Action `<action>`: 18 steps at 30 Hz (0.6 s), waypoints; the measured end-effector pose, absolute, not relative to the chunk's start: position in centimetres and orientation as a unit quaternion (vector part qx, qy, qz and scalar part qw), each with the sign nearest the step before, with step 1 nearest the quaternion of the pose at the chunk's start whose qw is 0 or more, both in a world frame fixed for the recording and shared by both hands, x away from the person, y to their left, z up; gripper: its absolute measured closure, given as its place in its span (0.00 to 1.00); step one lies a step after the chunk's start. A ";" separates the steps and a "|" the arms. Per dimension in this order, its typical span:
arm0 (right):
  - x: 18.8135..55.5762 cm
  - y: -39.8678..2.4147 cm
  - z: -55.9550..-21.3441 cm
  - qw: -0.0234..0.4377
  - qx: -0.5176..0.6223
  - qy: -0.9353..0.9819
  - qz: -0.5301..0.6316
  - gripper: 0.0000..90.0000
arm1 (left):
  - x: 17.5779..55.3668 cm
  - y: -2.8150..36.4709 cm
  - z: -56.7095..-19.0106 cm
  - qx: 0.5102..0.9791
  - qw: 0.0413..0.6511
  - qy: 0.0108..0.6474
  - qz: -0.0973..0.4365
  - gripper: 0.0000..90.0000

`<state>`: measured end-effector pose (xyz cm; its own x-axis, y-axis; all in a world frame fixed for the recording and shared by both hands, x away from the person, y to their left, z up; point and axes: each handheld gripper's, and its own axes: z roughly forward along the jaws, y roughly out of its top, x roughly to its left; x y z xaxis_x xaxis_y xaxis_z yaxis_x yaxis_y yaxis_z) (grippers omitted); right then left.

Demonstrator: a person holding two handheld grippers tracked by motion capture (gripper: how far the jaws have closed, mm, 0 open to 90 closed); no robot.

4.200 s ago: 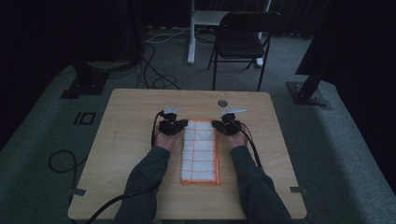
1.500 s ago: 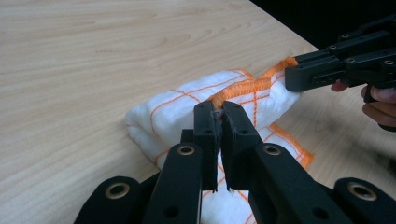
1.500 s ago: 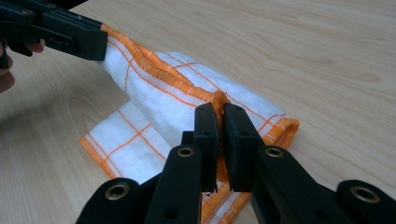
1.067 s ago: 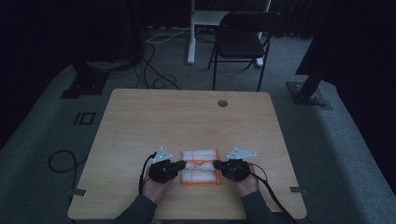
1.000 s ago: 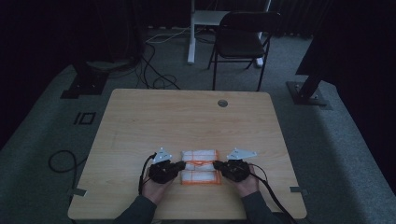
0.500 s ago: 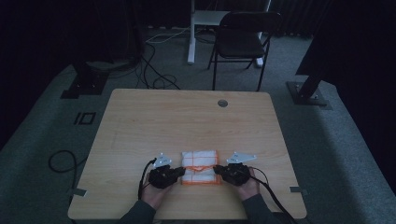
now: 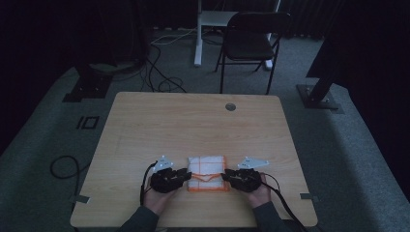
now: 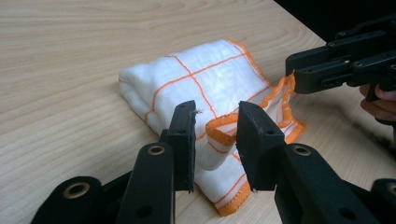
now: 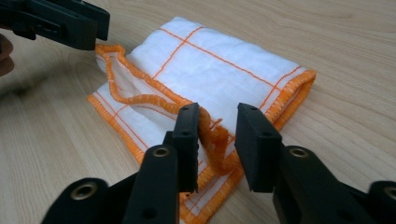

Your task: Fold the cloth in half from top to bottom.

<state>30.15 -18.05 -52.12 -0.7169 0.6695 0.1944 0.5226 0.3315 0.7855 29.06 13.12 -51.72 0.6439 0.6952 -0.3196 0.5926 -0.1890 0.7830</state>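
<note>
A white cloth (image 7: 207,166) with orange grid lines and an orange hem lies folded near the table's front edge. My left gripper (image 7: 186,178) sits at its near left corner and my right gripper (image 7: 225,178) at its near right corner. In the left gripper view the left gripper (image 8: 215,135) is open, and a loose loop of hem on the cloth (image 8: 205,79) rests between its jaws. In the right gripper view the right gripper (image 9: 218,135) is open too. A ruffled hem of the cloth (image 9: 219,65) stands in the gap, touching one jaw.
The wooden table (image 7: 193,121) has a round grommet hole (image 7: 230,107) near its far edge. A black folding chair (image 7: 251,43) stands beyond the table. Cables (image 7: 63,166) lie on the floor at the left.
The cloth lay spread out long with both grippers at its far end. Now it is folded over into a short stack and both grippers have come to its near edge with jaws apart.
</note>
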 end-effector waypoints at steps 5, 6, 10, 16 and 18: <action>30.1 -18.0 -52.3 0.080 0.362 0.817 0.442 0.85 | 28.8 12.8 -52.3 0.777 0.471 0.414 0.051 0.83; 30.1 -18.0 -52.3 0.080 0.361 0.818 0.441 0.86 | 28.7 12.8 -52.3 0.779 0.469 0.413 0.052 0.85; 30.0 -18.0 -52.3 0.086 0.355 0.822 0.437 0.90 | 28.5 12.8 -52.2 0.779 0.471 0.410 0.052 0.92; 29.8 -18.4 -52.0 0.090 0.359 0.815 0.447 0.87 | 28.5 13.4 -51.6 0.767 0.485 0.416 0.060 0.88; 29.9 -18.6 -51.7 0.092 0.363 0.808 0.455 0.85 | 28.6 13.8 -51.3 0.762 0.488 0.419 0.066 0.88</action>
<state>29.87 -18.64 -51.75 -0.7192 0.6703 0.1828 0.5035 0.3215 0.8020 28.57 13.81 -51.29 0.6397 0.7037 -0.3093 0.5752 -0.1712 0.7999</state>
